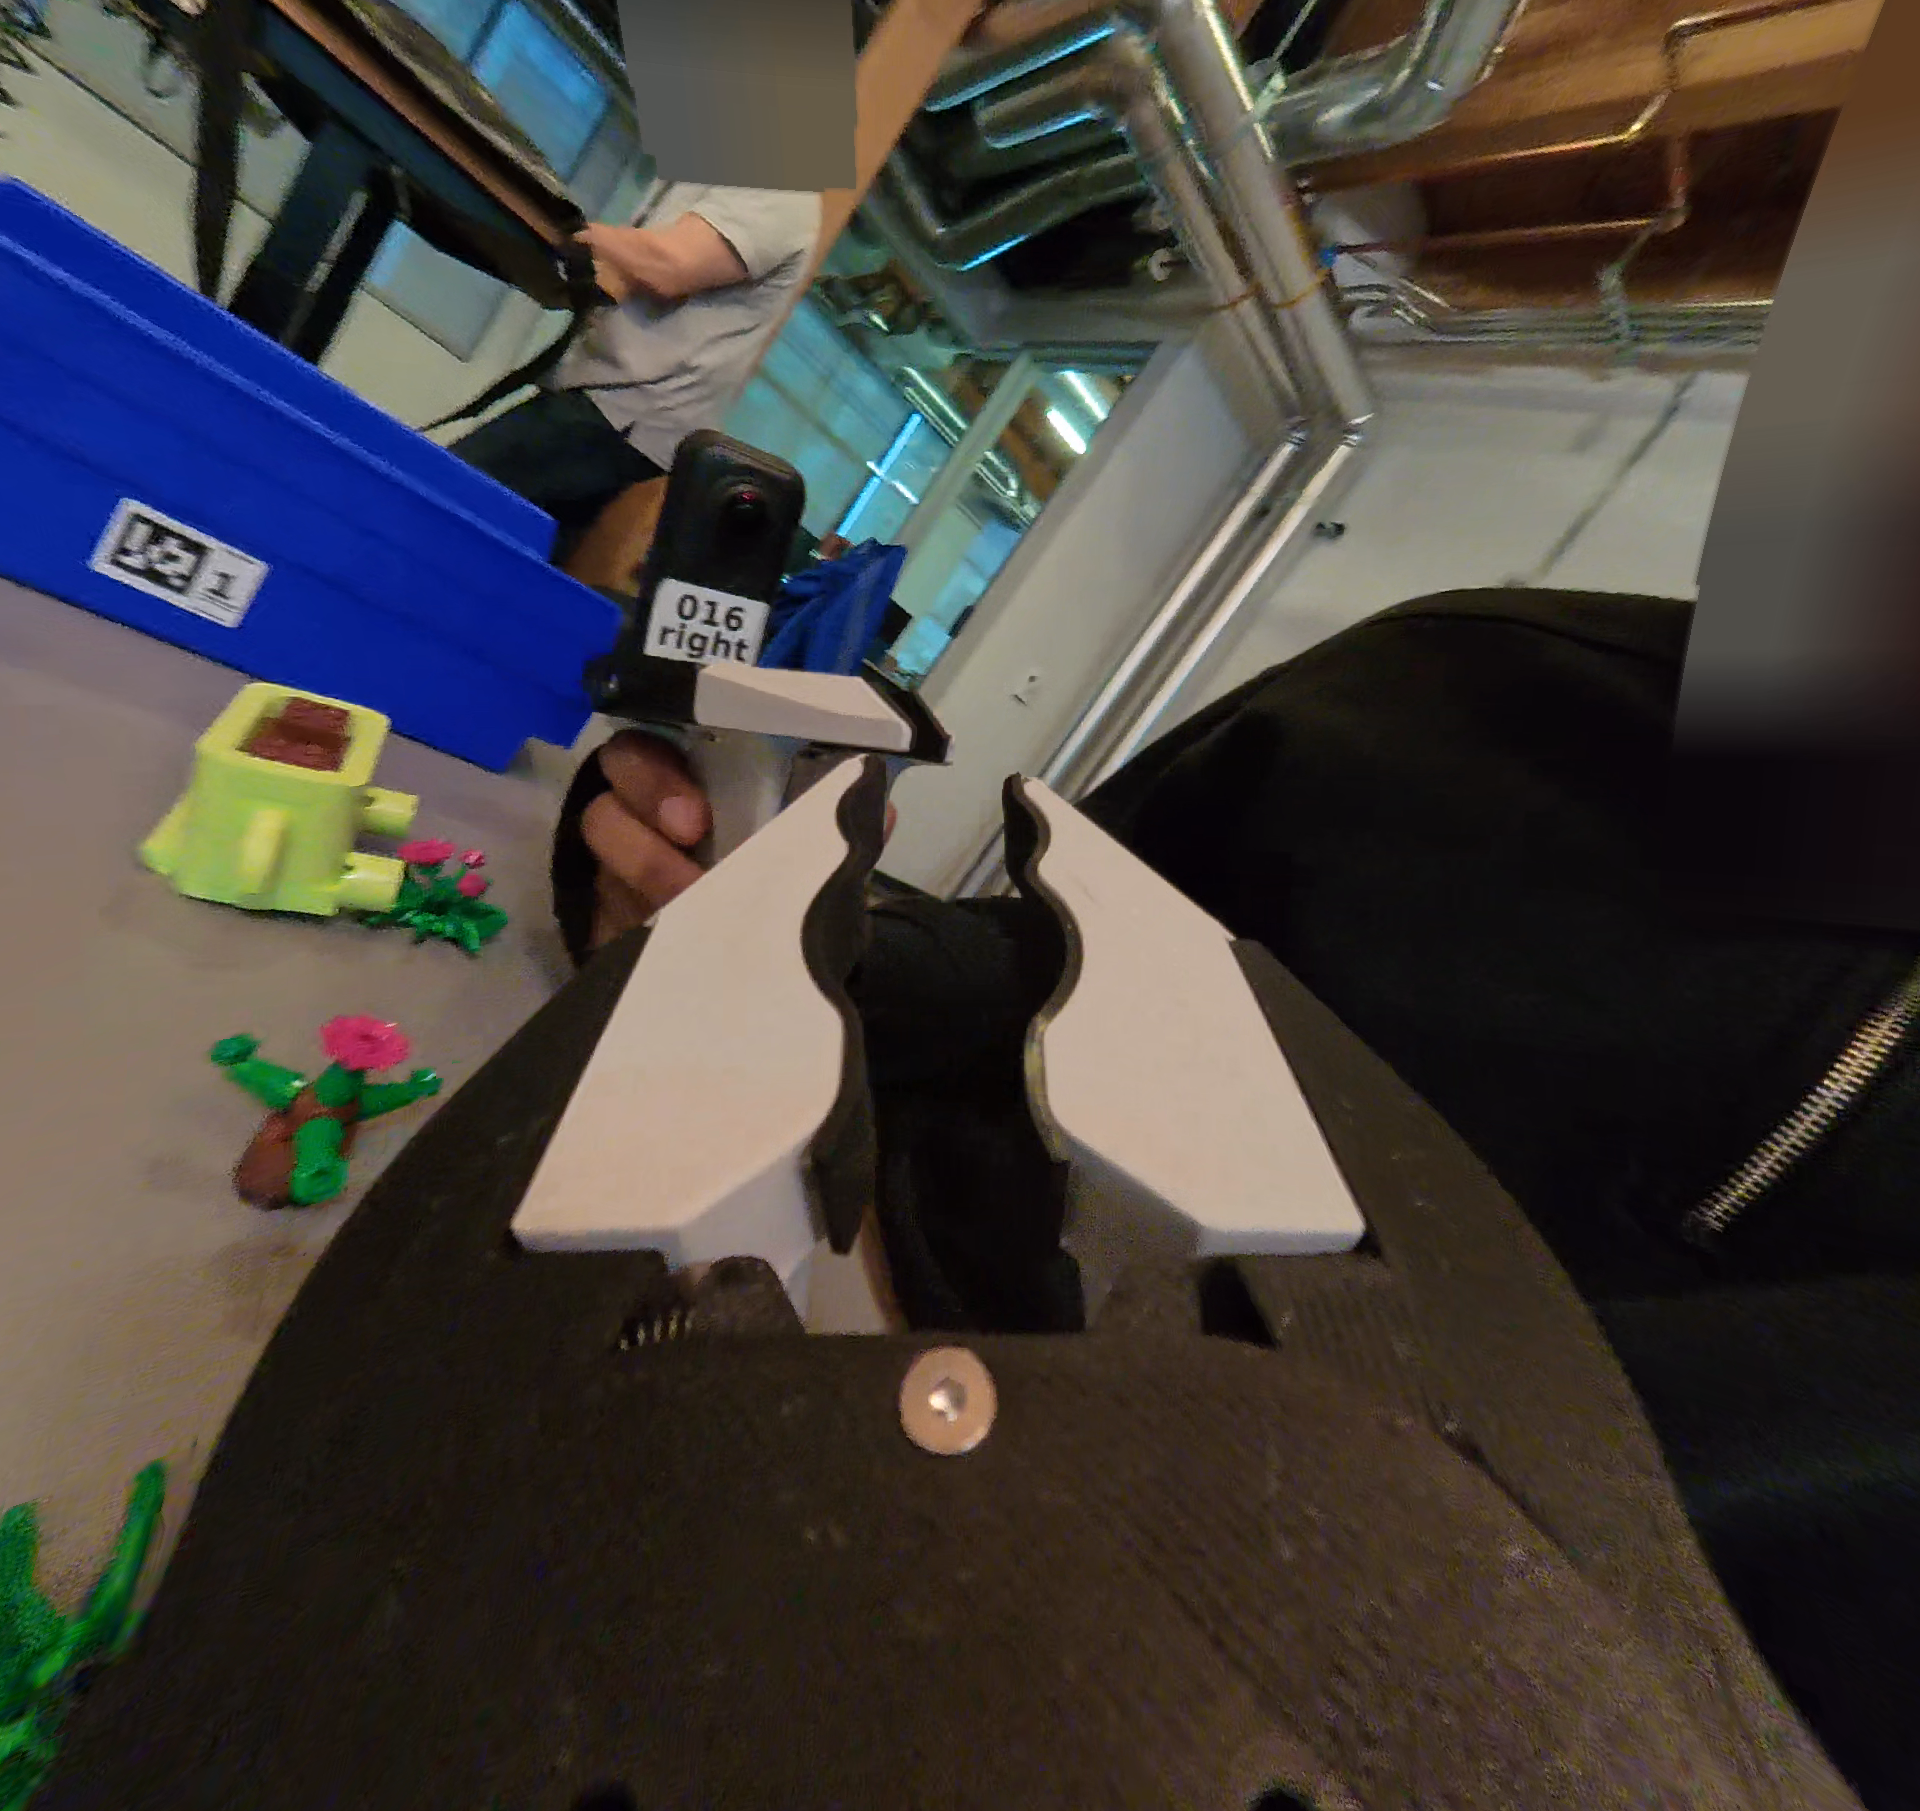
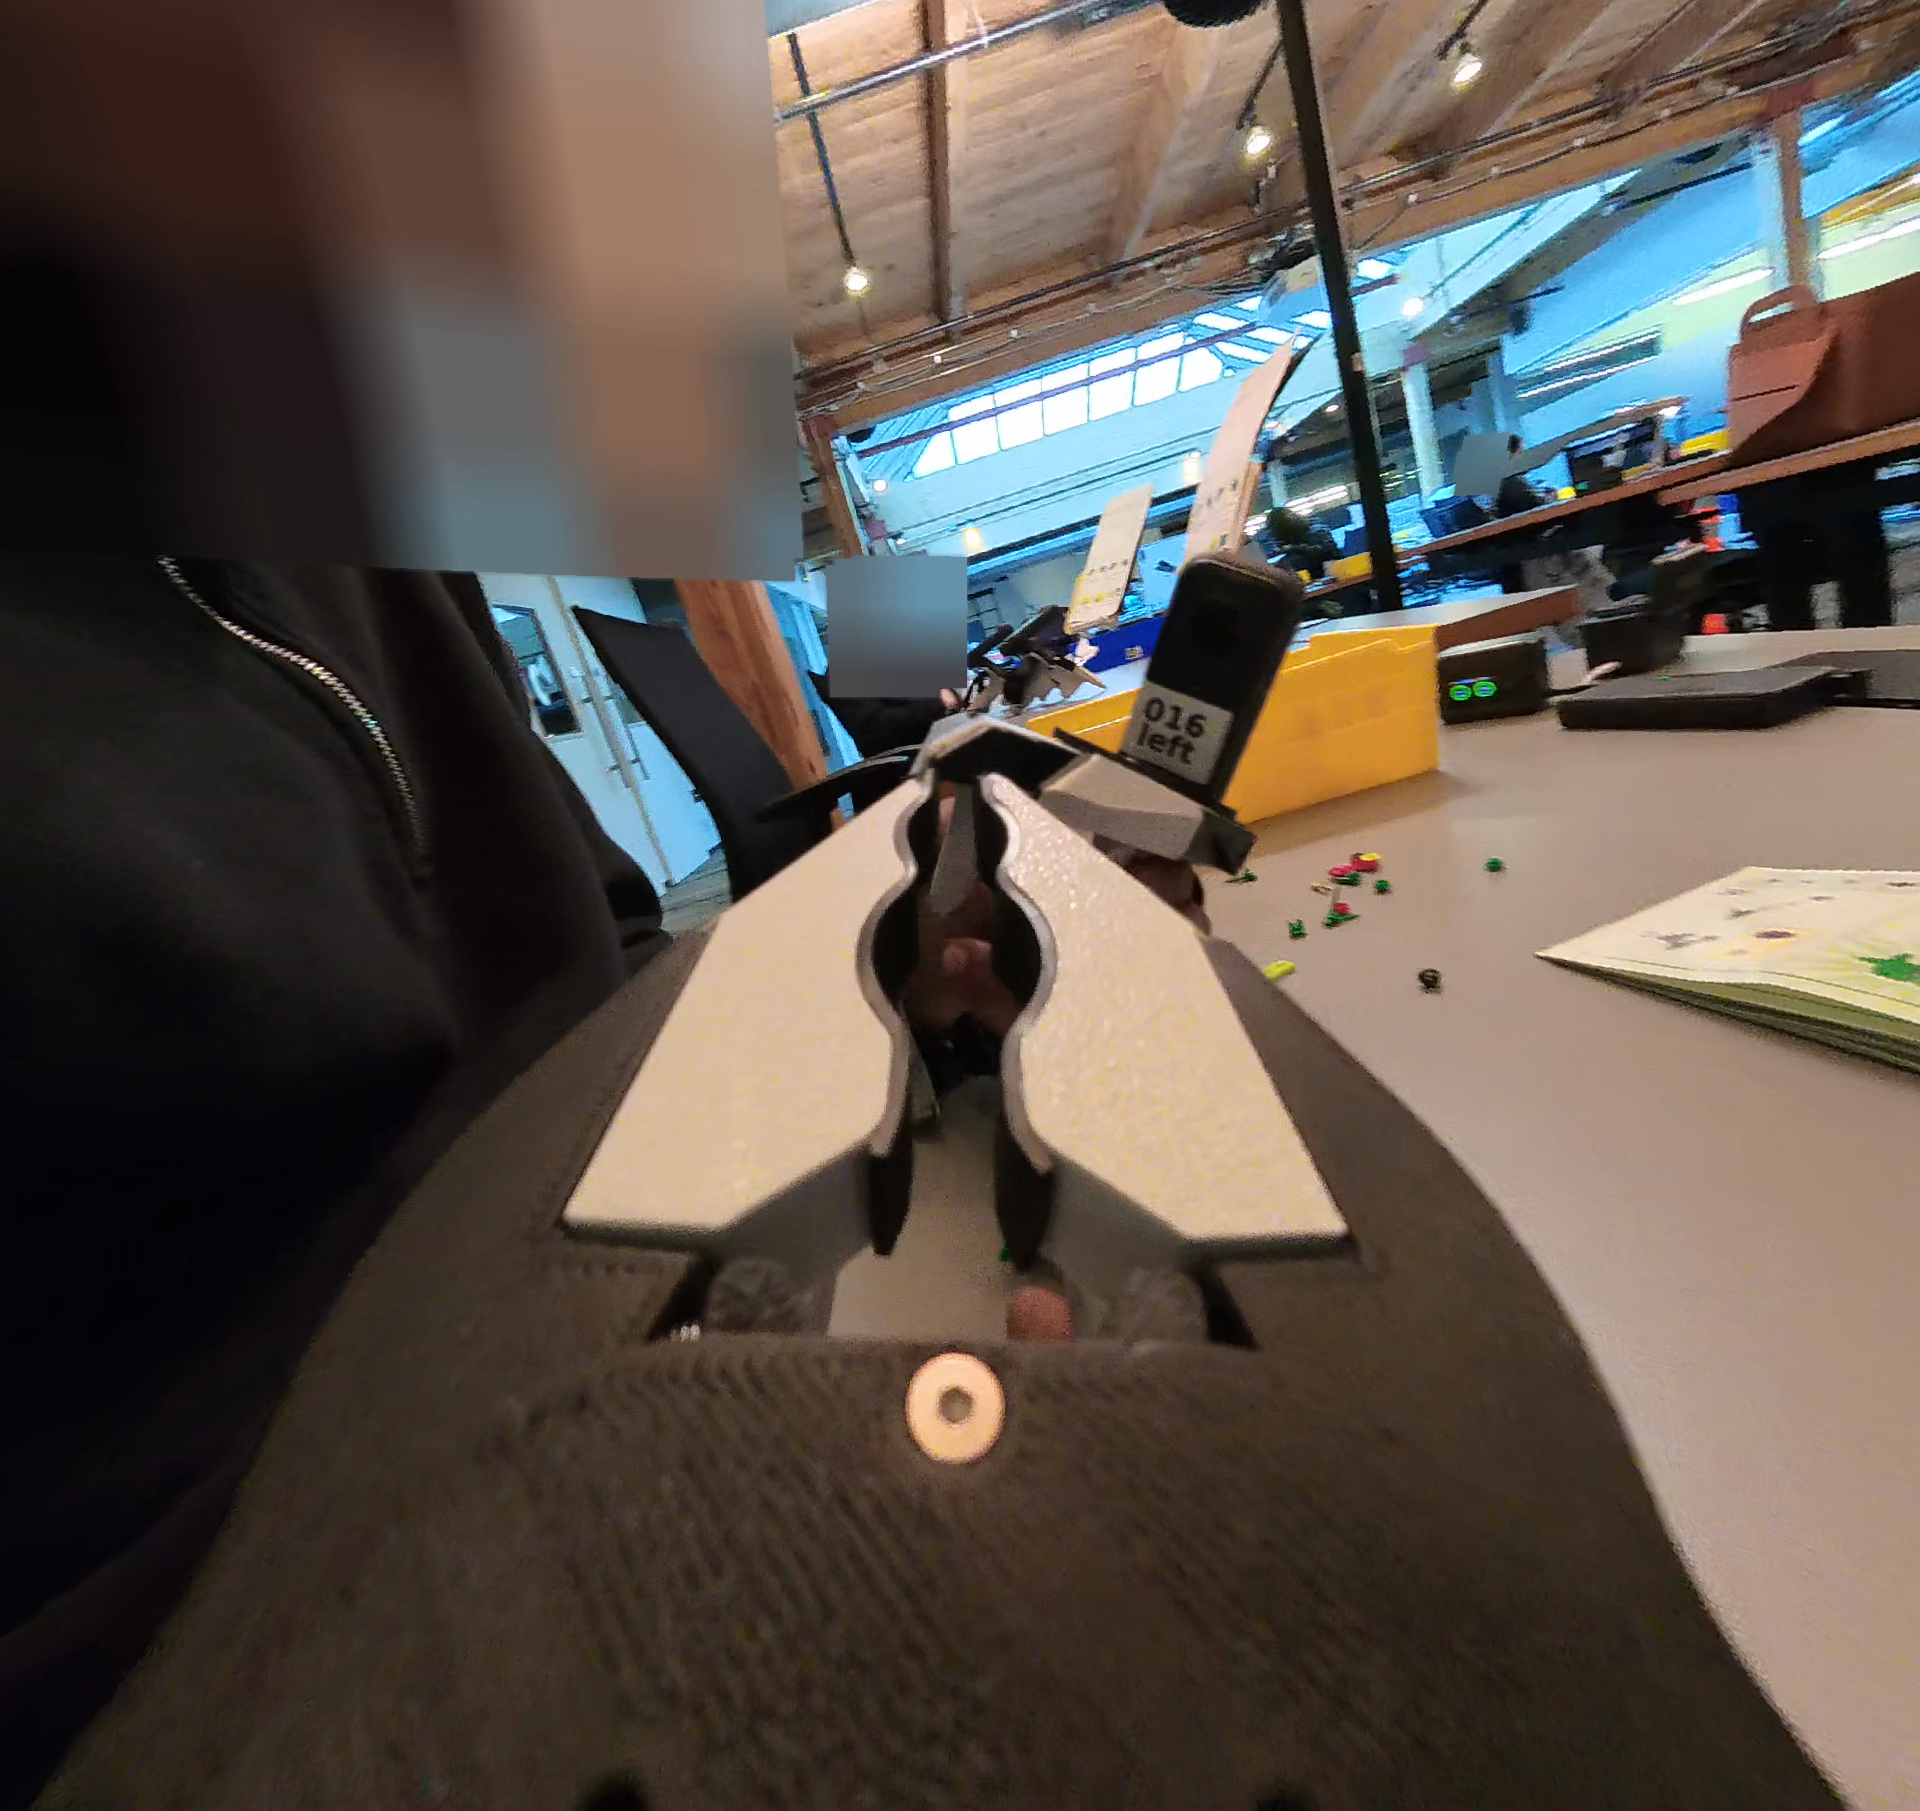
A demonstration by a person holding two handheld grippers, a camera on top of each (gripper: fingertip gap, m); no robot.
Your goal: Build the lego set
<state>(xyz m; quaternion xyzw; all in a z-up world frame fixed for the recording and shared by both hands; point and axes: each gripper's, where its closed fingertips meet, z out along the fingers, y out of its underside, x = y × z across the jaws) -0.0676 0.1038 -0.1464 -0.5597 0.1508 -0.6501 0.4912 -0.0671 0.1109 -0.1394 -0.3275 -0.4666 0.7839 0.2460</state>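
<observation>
In the left wrist view a lime-green lego pot (image 1: pixel 272 811) with a brown top stands on the grey table (image 1: pixel 94 1086). A pink-flowered green sprig (image 1: pixel 445 891) lies beside it. A brown stem with green leaves and a pink flower (image 1: pixel 317 1107) lies nearer. My left gripper (image 1: pixel 940 785) is open and empty, held in the air before a black jacket. My right gripper (image 2: pixel 958 793) meets it tip to tip; its jaws stand a narrow gap apart and I see nothing between them. It also shows in the left wrist view (image 1: pixel 821 717).
A blue bin (image 1: pixel 260 514) stands behind the pot. Green leaves (image 1: pixel 62 1647) lie at the lower left. In the right wrist view there are small loose pieces (image 2: pixel 1351 878), an instruction booklet (image 2: pixel 1766 961), a yellow bin (image 2: pixel 1340 712) and black devices (image 2: pixel 1486 681). People sit behind.
</observation>
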